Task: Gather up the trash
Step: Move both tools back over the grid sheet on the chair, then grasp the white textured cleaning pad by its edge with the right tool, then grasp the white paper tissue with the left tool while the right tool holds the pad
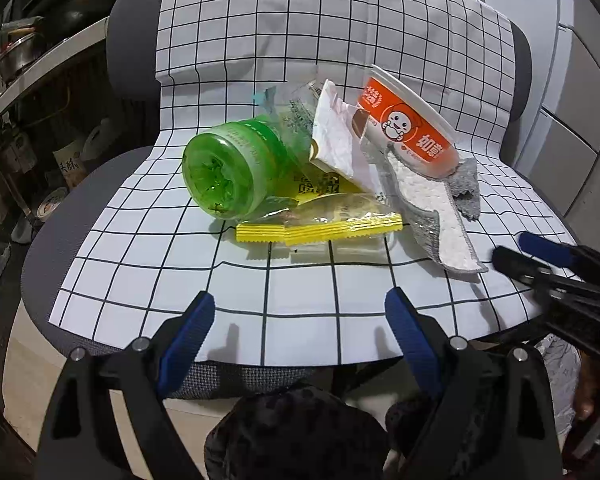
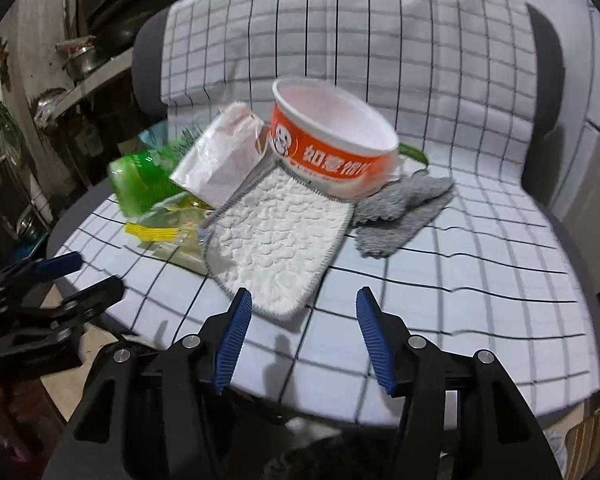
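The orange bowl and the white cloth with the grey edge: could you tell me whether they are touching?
Touching: in the right wrist view the orange bowl rests tilted on the far end of the white cloth, with no gap showing.

Both wrist views angled down, close over chair seat point(image 1: 80, 216), sharing the trash pile point(image 2: 260, 184)

Trash pile sits mid-seat on the checked cover. Green plastic bottle point(image 1: 224, 172) lies on its side at 9 o'clock of the pile, base twd the left cam. Yellow-edged clear wrappers point(image 1: 320, 230) lie flat at 6 o'clock, touching the bottle. White paper bag point(image 1: 336, 140) leans tilted at center, btwn bottle & orange paper bowl point(image 2: 332, 148). Bowl at 2 o'clock, tipped, empty, white inside, resting on white/grey cloth point(image 2: 276, 240).
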Demonstrator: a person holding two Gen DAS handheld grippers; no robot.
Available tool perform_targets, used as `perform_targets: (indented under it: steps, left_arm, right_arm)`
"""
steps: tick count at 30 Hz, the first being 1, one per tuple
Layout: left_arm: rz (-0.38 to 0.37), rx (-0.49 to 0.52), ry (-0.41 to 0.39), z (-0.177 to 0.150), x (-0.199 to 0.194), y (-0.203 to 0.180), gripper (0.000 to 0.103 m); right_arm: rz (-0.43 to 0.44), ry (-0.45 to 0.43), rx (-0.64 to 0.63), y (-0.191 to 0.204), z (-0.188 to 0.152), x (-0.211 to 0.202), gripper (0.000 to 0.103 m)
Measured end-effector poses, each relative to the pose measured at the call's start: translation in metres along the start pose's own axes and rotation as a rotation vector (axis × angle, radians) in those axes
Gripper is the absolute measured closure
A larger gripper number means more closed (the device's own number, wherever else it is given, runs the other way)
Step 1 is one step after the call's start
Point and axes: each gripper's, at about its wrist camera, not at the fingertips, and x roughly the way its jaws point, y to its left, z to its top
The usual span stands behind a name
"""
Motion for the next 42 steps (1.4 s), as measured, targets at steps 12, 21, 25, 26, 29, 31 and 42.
perform_targets:
  steps: [12,21,25,26,29,31,42]
  left_arm:
    - [0.032,-0.025,0.003,0.002,-0.002,0.011,0.019]
    - [0.053,-0.062,-0.056,0.021,-0.019,0.026,0.019]
    - [0.023,-0.068,-0.073,0.035,-0.020,0.024,0.019]
    - [-0.001,-0.057,-0.081,0.040,-0.019,0.018,0.019]
    - [-0.036,0.000,-0.105,0.054,-0.013,-0.001,0.025]
    - [-0.055,0.023,-0.110,0.065,-0.005,-0.011,0.030]
    - [-0.066,0.027,-0.009,0.096,0.059,-0.014,0.063]
  right_arm:
    - [0.034,0.032,-0.093,0.022,0.007,0.038,0.089]
    - [-0.078,-0.033,-0.117,-0.013,-0.001,-0.022,0.092]
    - [-0.140,0.012,-0.083,-0.047,-0.007,-0.024,0.091]
    - [-0.145,0.024,-0.071,-0.053,-0.007,-0.022,0.086]
    - [-0.145,0.020,-0.022,-0.067,-0.009,-0.021,0.054]
    - [-0.144,-0.017,-0.015,-0.067,-0.010,-0.031,0.042]
    - [-0.109,-0.078,0.007,-0.072,-0.005,-0.042,0.042]
